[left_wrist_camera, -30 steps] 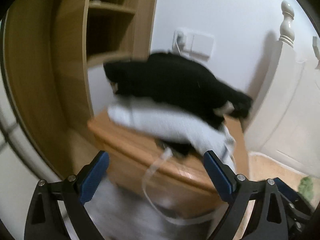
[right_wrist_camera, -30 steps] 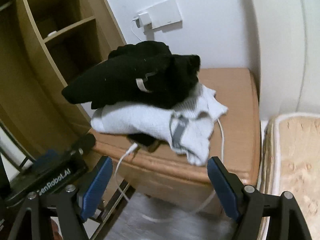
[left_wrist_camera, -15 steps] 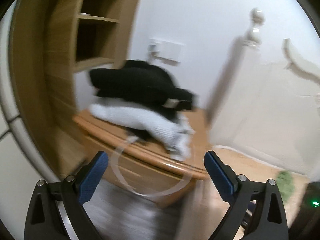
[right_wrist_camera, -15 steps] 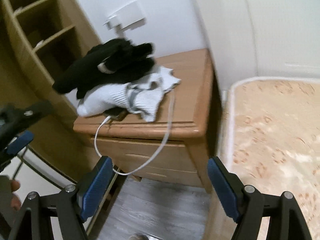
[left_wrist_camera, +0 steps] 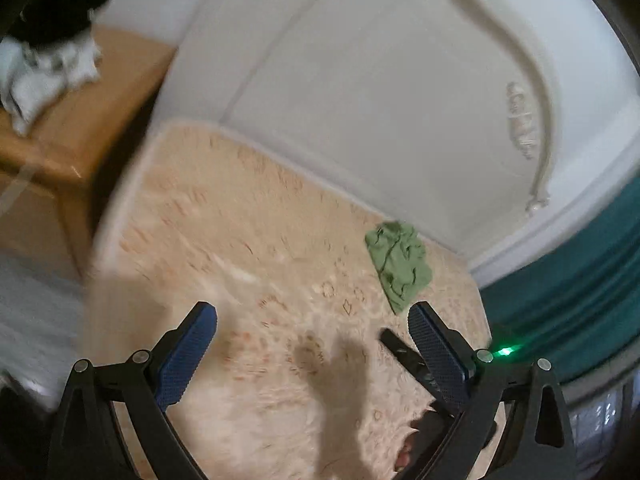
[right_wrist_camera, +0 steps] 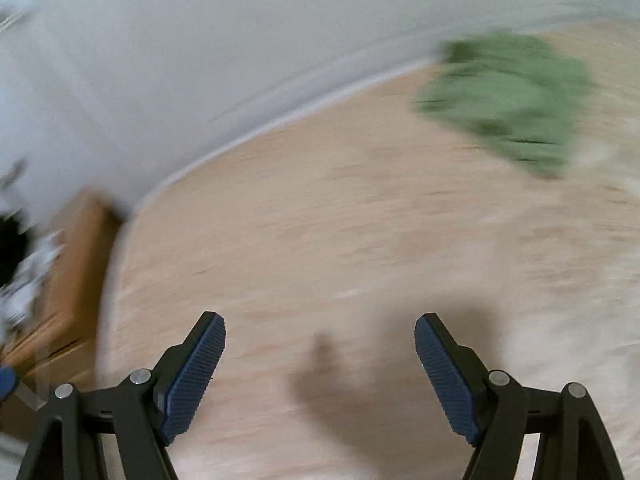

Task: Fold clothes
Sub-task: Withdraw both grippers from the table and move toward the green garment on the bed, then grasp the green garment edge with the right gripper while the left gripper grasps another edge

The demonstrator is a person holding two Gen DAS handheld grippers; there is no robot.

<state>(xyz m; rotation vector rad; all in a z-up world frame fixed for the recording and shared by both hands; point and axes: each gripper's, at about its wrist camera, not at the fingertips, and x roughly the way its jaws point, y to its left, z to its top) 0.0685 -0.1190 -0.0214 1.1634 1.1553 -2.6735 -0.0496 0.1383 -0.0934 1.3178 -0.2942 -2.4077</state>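
The left gripper (left_wrist_camera: 312, 320) hangs over the near part of a beige patterned bed cover (left_wrist_camera: 240, 240), its blue-padded jaws spread wide with nothing between them. The right gripper (right_wrist_camera: 320, 332) is likewise held wide apart and empty above the same cover, and its view is heavily smeared by motion blur. Dark shadows of the tools fall on the fabric just beyond each pair of fingertips. In the left wrist view, part of the right tool shows at the lower right, with a small green light (left_wrist_camera: 505, 351) glowing on it.

Farther out, to the right of both grippers, a crumpled green garment (left_wrist_camera: 400, 266) lies on the cover close to the white headboard (left_wrist_camera: 380, 92), well apart from either set of pads. The headboard runs along the far side and carries a carved curved moulding.

At far left stands a wooden nightstand (left_wrist_camera: 92, 120) beside the bed, with a pile of black and white clothes (left_wrist_camera: 44, 52) on top. A teal curtain (left_wrist_camera: 580, 288) hangs at the right edge.
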